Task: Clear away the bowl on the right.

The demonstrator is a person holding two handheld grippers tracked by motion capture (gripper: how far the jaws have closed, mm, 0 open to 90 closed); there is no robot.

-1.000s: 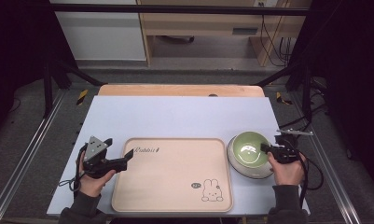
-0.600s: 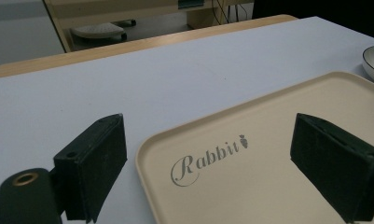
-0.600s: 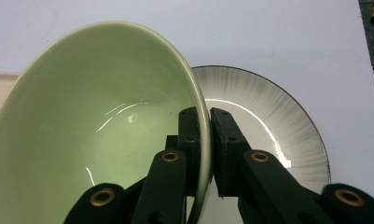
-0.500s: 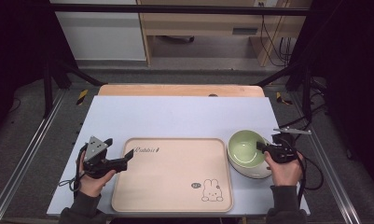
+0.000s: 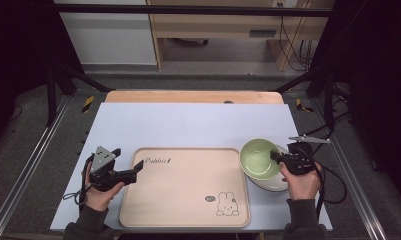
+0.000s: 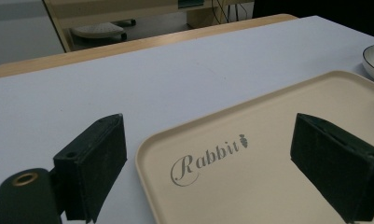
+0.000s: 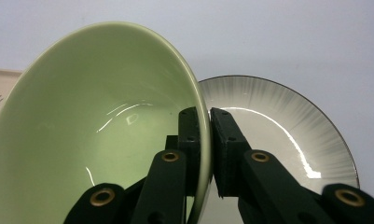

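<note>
Tray on table, near front edge, about middle. Plate just right of tray, near table's right edge. Bowl above plate, tipped up, rim pinched in right gripper; bowl partly over tray's right edge. Left gripper at tray's left edge, jaws wide apart, one each side of tray's back-left corner.

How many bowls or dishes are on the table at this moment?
2. A green bowl is tilted, its rim clamped by the right gripper. A white bowl sits directly under it, right of the tray. Nothing else seems hidden.
</note>
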